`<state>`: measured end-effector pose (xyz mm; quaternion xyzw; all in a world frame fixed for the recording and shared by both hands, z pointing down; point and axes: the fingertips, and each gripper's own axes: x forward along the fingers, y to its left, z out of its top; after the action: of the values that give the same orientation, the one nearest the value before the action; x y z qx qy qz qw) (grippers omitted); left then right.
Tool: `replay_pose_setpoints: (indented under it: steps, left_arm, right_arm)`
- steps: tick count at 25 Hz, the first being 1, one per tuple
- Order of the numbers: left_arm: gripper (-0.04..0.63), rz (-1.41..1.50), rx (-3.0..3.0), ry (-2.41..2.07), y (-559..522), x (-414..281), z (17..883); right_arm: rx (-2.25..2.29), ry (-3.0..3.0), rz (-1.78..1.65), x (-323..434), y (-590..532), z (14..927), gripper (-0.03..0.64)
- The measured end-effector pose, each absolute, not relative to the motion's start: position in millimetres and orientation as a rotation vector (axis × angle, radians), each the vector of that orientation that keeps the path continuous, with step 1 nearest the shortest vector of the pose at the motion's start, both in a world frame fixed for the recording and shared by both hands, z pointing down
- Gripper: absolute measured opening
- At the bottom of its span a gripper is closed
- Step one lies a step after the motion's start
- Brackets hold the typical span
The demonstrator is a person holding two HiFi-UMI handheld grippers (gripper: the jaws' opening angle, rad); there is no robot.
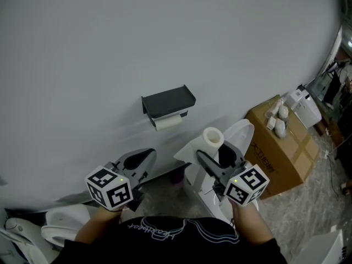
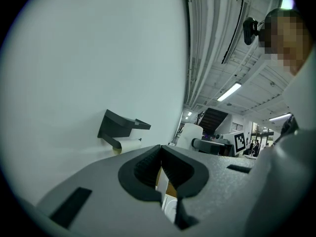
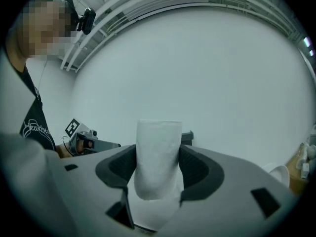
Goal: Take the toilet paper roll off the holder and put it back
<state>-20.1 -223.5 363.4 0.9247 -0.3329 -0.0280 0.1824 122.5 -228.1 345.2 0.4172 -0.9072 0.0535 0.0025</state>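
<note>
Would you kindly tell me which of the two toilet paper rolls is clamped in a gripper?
The roll in the right gripper, clamped by its sides; the other roll hangs under the black wall holder, untouched.

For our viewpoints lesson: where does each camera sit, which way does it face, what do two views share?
Head view: on the person's head, looking down at the holder; left gripper, right gripper, shirt show.
Left gripper view: on that gripper, facing the holder over shut jaws.
Right gripper view: on that gripper, facing the wall past its clamped toilet paper roll; shirt visible.
Shared: gripper views show each other's gripper.
</note>
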Motion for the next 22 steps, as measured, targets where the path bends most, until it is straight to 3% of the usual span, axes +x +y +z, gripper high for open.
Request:
replay_pose_setpoints:
  steps: [22]
  left_arm:
    - [0.005,-0.104,2.661,-0.938,-284,-52,351]
  right_arm:
    - [1.307,-2.909,-0.154,84,-305,256,0.267]
